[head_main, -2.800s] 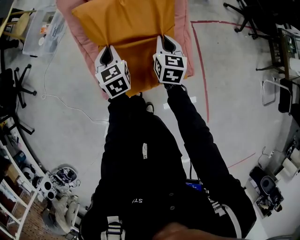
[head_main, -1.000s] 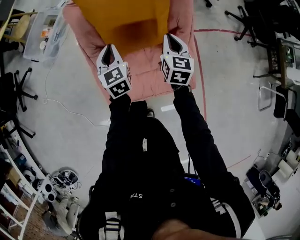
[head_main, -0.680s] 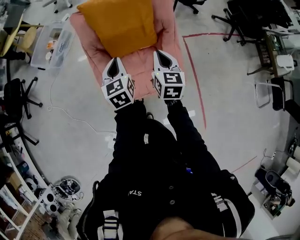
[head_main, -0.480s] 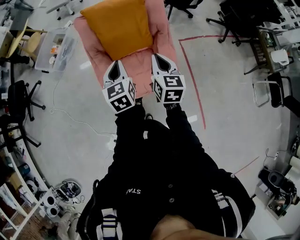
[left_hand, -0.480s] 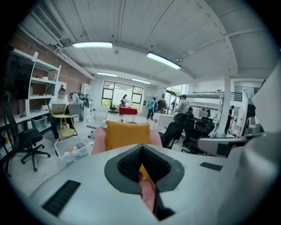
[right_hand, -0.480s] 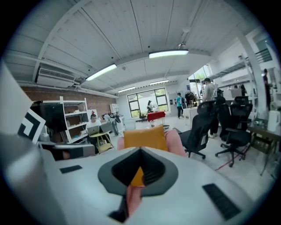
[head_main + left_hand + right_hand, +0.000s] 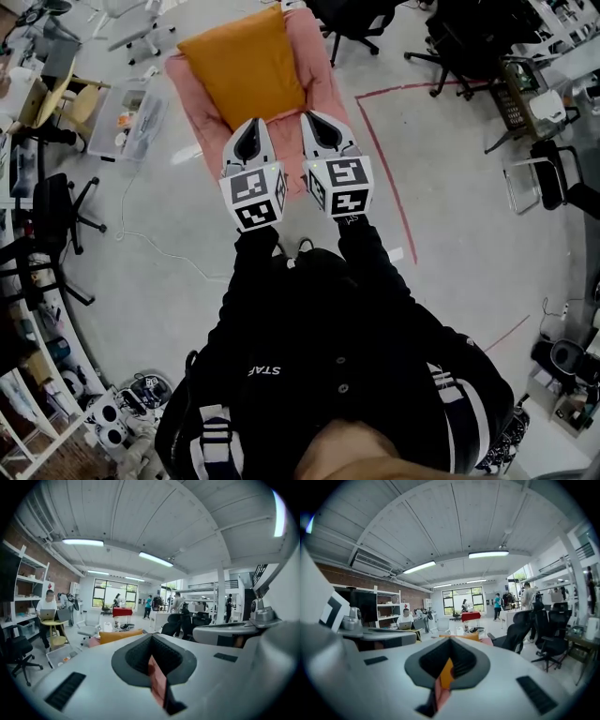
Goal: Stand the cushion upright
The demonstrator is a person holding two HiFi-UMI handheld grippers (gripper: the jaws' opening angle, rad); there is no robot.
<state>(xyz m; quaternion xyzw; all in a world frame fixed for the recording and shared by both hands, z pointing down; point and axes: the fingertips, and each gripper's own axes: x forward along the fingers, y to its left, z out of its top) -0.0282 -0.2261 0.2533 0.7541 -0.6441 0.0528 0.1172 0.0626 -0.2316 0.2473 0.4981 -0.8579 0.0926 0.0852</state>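
The cushion [image 7: 246, 66] is plain orange, the mat [image 7: 323, 89] pink. The floor [image 7: 450, 206] is grey, marked with a red line [image 7: 382, 178].

The plump, rectangular orange cushion [image 7: 246, 66] rests on the far part of a pink mat [image 7: 323, 89], its broad face turned up toward the head view.

A clear storage bin [image 7: 131, 120] sits left of the pink mat [image 7: 323, 80]; red floor tape [image 7: 381, 178] runs right, black office chairs [image 7: 352, 19] farther off.
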